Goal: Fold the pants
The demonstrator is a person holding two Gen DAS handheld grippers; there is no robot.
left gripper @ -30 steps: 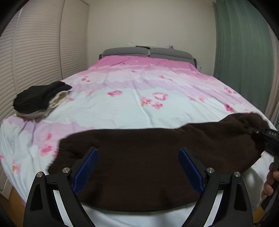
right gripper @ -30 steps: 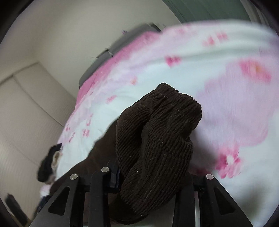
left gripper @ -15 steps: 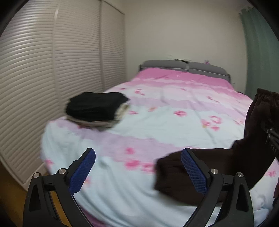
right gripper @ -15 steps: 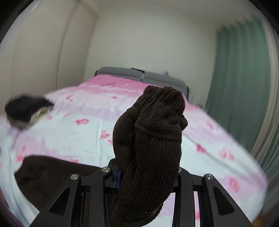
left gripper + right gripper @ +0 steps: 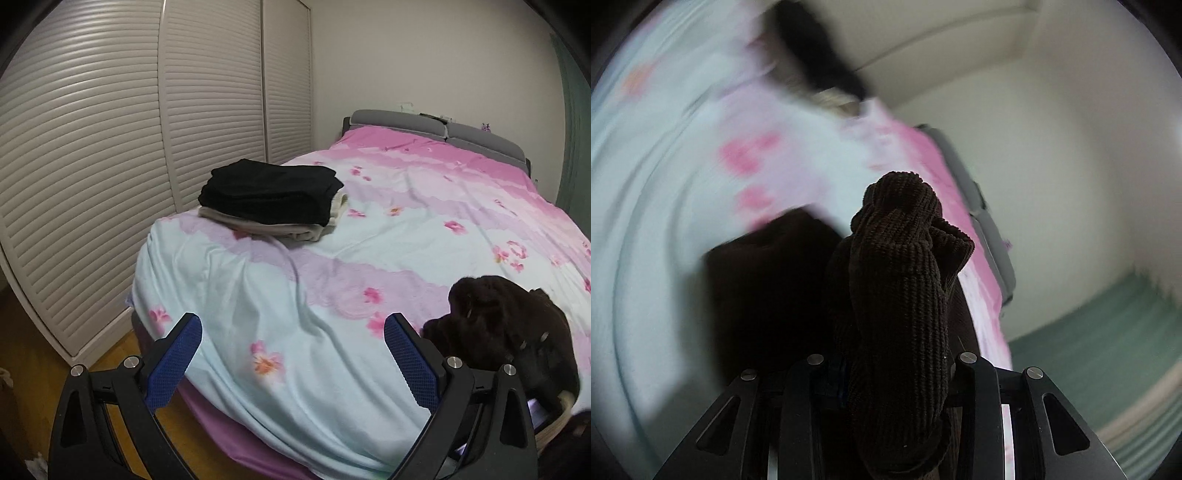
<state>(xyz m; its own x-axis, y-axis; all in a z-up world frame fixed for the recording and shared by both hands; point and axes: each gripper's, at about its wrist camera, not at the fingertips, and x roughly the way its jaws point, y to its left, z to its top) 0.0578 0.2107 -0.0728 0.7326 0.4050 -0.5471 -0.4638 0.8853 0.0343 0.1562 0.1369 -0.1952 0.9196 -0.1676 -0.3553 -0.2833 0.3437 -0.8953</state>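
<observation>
Left hand-held gripper (image 5: 293, 349) hangs wide open over the near left corner of the bed (image 5: 424, 236), its blue pads (image 5: 173, 360) spread apart with nothing between them. Right hand-held gripper (image 5: 892, 369) is clamped tight on a bunched handful of the brown corduroy pants (image 5: 901, 280), the ribbed fabric poking up past its closed fingers. From the left wrist view, the pants (image 5: 498, 325) show as a dark heap at the near right edge of the bed, just beside the left gripper's right finger. More of the brown cloth trails down onto the floral bedspread in the right wrist view, though that view is badly blurred. Over by the left edge of the bed, well apart from the pants, sits a folded stack of clothes (image 5: 269, 201), black on top, cream underneath. Louvered closet doors (image 5: 110, 147) run along the wall beside it, and a grey headboard (image 5: 436, 125) lines the far edge.
</observation>
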